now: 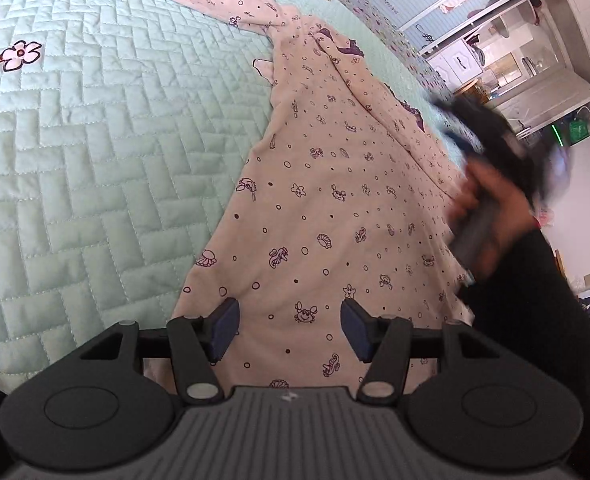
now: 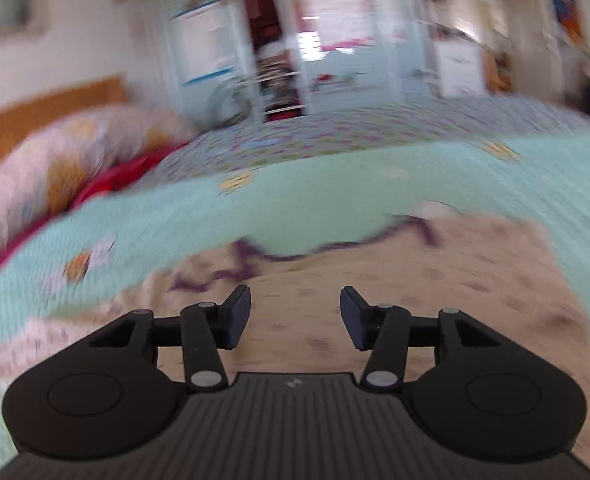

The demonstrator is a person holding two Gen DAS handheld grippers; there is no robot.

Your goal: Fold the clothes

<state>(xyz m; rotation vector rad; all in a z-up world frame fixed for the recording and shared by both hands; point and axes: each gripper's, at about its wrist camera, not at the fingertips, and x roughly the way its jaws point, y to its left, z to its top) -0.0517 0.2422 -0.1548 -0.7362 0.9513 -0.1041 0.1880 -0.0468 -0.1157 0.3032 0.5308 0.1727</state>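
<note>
- The pink garment [image 1: 335,200], printed with small sea creatures and edged in purple trim [image 2: 335,246], lies spread on the mint quilted bedspread [image 1: 95,140]; laid flat like this, its edges can be lifted and folded over.
- One long part of it runs away across the bed toward the far corner, not yet brought in, so the folding looks to be at an early stage.
- The left gripper [image 1: 291,330] hangs just over the near hem with its jaws apart and nothing pinched between them, likely placed to take that edge.
- The right gripper [image 2: 295,316] also stands released over the cloth near the trimmed edge, gripping nothing; its view is smeared with blur.
- In the left view the person's right hand [image 1: 491,216] and dark sleeve [image 1: 535,300] sit at the garment's right side.
</note>
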